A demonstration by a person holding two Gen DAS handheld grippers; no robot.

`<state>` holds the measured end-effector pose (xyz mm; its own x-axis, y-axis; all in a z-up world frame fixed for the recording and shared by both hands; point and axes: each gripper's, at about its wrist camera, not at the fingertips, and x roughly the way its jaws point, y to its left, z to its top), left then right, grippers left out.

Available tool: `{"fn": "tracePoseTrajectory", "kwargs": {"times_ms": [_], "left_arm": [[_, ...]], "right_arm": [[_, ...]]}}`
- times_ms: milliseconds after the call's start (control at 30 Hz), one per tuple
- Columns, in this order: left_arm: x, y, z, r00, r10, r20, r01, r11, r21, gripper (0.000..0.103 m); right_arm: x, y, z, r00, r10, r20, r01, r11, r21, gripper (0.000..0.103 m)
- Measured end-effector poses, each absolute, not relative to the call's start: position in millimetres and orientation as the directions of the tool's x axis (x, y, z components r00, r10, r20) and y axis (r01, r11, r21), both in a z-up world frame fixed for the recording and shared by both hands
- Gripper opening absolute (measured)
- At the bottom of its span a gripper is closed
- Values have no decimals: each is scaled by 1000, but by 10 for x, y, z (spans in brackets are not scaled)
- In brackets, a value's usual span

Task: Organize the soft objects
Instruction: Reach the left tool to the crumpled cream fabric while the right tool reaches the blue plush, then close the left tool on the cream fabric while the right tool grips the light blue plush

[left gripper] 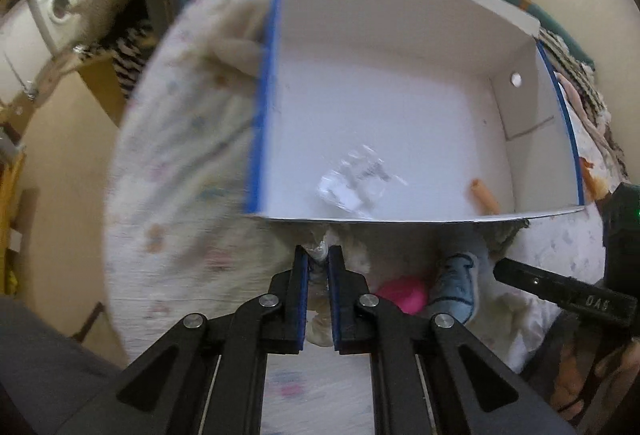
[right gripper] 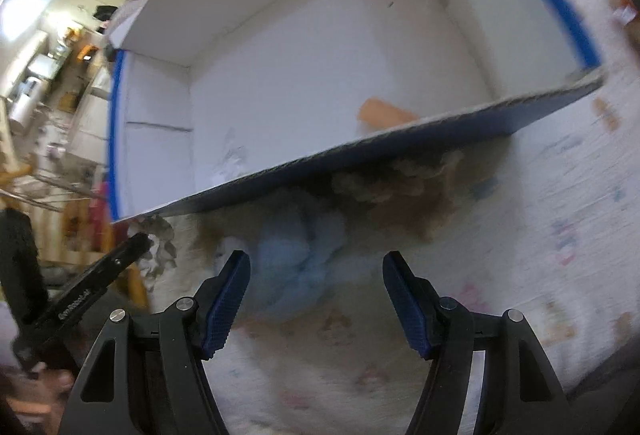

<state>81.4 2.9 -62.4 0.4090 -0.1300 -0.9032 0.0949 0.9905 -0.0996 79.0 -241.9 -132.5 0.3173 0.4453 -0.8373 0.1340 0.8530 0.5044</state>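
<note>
A white cardboard box with blue edges [left gripper: 264, 83] lies open on a patterned bedsheet; it also shows in the right wrist view [right gripper: 360, 151]. Inside are a crumpled clear plastic wrapper [left gripper: 354, 181] and an orange tube [left gripper: 485, 197], which also shows in the right wrist view [right gripper: 386, 113]. My left gripper [left gripper: 319, 255] is shut on a cream soft toy [left gripper: 320, 327] just in front of the box's near wall. A light blue plush [left gripper: 456, 289] and a pink soft object [left gripper: 402, 293] lie beside it. My right gripper [right gripper: 316, 261] is open, with the blue plush [right gripper: 298, 259] between its fingers.
The bedsheet [left gripper: 180, 195] covers the surface around the box. A brown fuzzy item [right gripper: 400, 179] lies under the box's near edge. The right gripper's finger [left gripper: 560, 285] shows at the right in the left wrist view. Room clutter and a washing machine [left gripper: 56, 5] lie far left.
</note>
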Motion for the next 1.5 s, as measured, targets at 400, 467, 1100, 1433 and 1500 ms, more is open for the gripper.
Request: {"fn": "tracePoseTrajectory", "kwargs": {"times_ms": [400, 467, 1100, 1433, 1500], "left_arm": [[797, 298, -849, 361, -82, -929, -1, 996, -88, 9], [785, 262, -861, 365, -76, -928, 11, 997, -77, 9], [709, 237, -820, 381, -67, -922, 6, 998, -69, 9], [586, 287, -720, 421, -61, -905, -4, 998, -69, 9], [558, 277, -700, 432, -50, -900, -2, 998, -56, 9]], "right_arm": [[1033, -2168, -1624, 259, 570, -780, 182, 764, 618, 91], [1071, -2104, -1628, 259, 552, -793, 152, 787, 597, 91], [965, -1944, -1181, 365, 435, -823, -21, 888, 460, 37], [755, -2042, -1052, 391, 459, -798, -50, 876, 480, 37], [718, -2077, -1015, 398, 455, -797, -54, 879, 475, 37]]}}
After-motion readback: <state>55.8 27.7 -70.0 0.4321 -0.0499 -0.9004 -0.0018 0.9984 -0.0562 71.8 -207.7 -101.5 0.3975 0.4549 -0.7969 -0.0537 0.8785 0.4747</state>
